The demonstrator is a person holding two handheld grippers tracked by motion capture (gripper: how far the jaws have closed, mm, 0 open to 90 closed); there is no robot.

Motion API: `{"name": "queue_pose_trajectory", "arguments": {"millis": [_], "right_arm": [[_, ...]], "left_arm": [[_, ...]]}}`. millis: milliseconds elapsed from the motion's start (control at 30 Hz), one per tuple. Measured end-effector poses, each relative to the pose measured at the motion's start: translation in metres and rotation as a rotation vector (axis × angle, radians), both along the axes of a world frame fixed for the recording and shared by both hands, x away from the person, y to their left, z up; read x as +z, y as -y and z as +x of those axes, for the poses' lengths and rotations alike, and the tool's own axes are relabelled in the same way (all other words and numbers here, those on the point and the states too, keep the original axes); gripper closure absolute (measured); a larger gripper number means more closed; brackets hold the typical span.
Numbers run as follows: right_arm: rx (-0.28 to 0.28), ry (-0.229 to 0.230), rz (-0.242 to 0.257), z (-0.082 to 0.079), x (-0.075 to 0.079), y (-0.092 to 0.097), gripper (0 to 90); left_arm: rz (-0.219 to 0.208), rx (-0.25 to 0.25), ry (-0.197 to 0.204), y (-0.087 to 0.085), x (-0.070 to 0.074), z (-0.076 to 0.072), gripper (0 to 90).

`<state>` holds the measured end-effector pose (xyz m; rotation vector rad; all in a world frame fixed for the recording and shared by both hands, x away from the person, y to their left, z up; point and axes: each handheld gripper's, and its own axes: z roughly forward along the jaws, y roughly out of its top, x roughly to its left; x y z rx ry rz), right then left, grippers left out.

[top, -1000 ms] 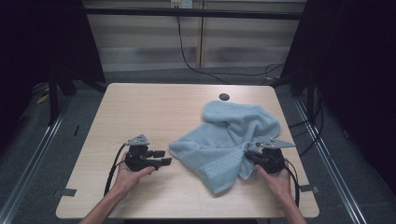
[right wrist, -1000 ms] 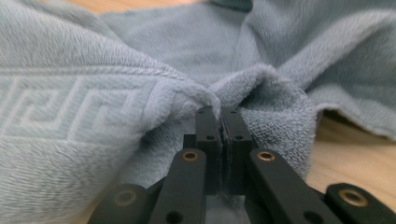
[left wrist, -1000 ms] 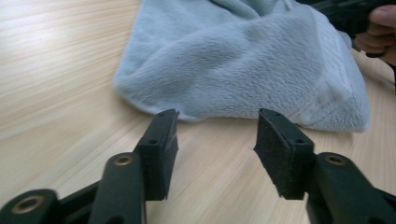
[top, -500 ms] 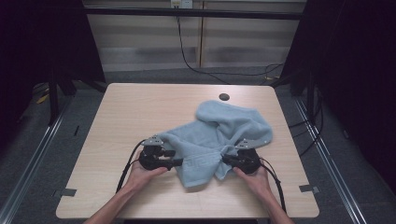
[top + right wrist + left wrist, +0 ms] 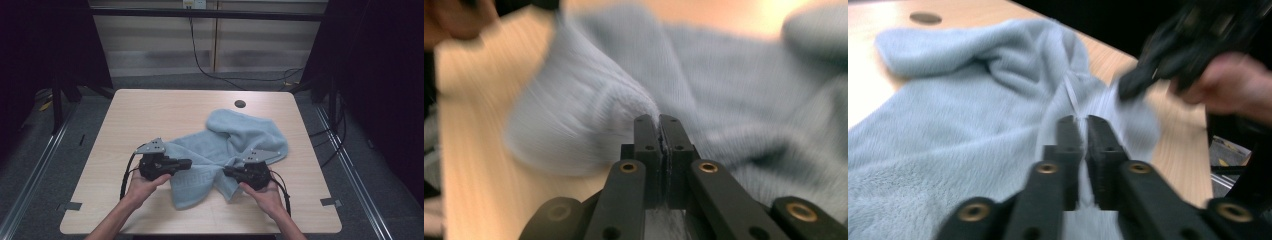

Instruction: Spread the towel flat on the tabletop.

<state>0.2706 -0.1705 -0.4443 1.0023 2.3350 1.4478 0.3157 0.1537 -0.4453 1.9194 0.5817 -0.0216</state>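
Observation:
A light blue towel (image 5: 240, 137) lies crumpled on the wooden table (image 5: 150, 115), right of the middle. My left gripper (image 5: 189, 162) points right at the towel's near left edge. Its jaws have just been closing and now pinch a thin fold of the towel (image 5: 948, 110) between them (image 5: 1079, 120). My right gripper (image 5: 226, 171) points left and is shut on a bunched corner of the towel (image 5: 724, 75), gripped at its fingertips (image 5: 658, 119). The two grippers face each other a short way apart. In the left gripper view the right gripper (image 5: 1148, 75) appears blurred.
A dark round hole (image 5: 240, 104) sits near the table's far edge. Bare wood lies to the left and behind the towel. Black frame posts (image 5: 60, 95) stand beside the table and cables (image 5: 200, 60) run along the floor beyond it.
The right gripper has dragged its towel corner leftward, bunching the towel toward the middle. The left gripper has moved right onto the towel's edge and its jaws have closed on it.

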Motion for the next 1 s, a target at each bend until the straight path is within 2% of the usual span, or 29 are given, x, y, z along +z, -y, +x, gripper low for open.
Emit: {"name": "queue_pose_trajectory", "arguments": {"millis": [67,133,200,267,333,433,500,533,600,667,700,767,833,933,1000], "right_arm": [[-0.019,0.045,0.047,0.007,0.019,0.004,88.1],[-0.040,0.081,0.064,0.017,0.038,0.005,88.0],[-0.065,0.096,0.076,0.032,0.051,0.006,88.0],[-0.109,0.096,0.071,0.052,0.055,0.009,88.0],[-0.174,0.054,0.082,0.074,0.046,0.016,88.0],[-0.274,-0.015,0.030,0.099,0.015,0.025,88.0],[-0.332,-0.049,-0.025,0.107,-0.009,0.030,88.0],[-0.342,-0.079,-0.026,0.109,-0.020,0.034,88.0],[-0.354,-0.108,-0.021,0.109,-0.037,0.040,88.0],[-0.354,-0.128,-0.001,0.105,-0.046,0.046,88.0],[-0.351,-0.130,-0.021,0.103,-0.049,0.046,88.0],[-0.327,-0.142,-0.052,0.097,-0.055,0.045,88.0],[-0.311,-0.149,-0.057,0.091,-0.061,0.045,88.1],[-0.298,-0.153,-0.035,0.084,-0.066,0.045,88.1],[-0.290,-0.154,-0.044,0.081,-0.066,0.044,88.1]], "left_arm": [[-0.017,0.032,-0.016,-0.006,-0.001,0.004,71.0],[-0.028,0.075,-0.004,-0.011,0.001,0.006,65.7],[-0.033,0.090,-0.012,-0.014,0.001,0.008,61.8],[-0.028,0.128,-0.011,-0.016,-0.001,0.010,58.4],[-0.016,0.134,-0.025,-0.015,-0.006,0.012,56.4],[0.009,0.142,-0.044,-0.013,-0.013,0.015,50.8],[0.017,0.143,-0.056,-0.011,-0.016,0.016,47.3],[0.018,0.142,-0.057,-0.010,-0.018,0.016,46.8],[0.026,0.131,-0.057,-0.007,-0.022,0.016,46.2],[0.043,0.116,-0.061,-0.002,-0.026,0.017,45.3],[0.044,0.112,-0.071,0.001,-0.029,0.017,43.2],[0.045,0.088,-0.084,0.010,-0.034,0.017,39.5],[0.058,0.053,-0.081,0.018,-0.038,0.016,32.1],[0.061,0.009,-0.086,0.027,-0.041,0.012,26.0],[0.076,-0.006,-0.080,0.031,-0.042,0.009,22.9]]}}
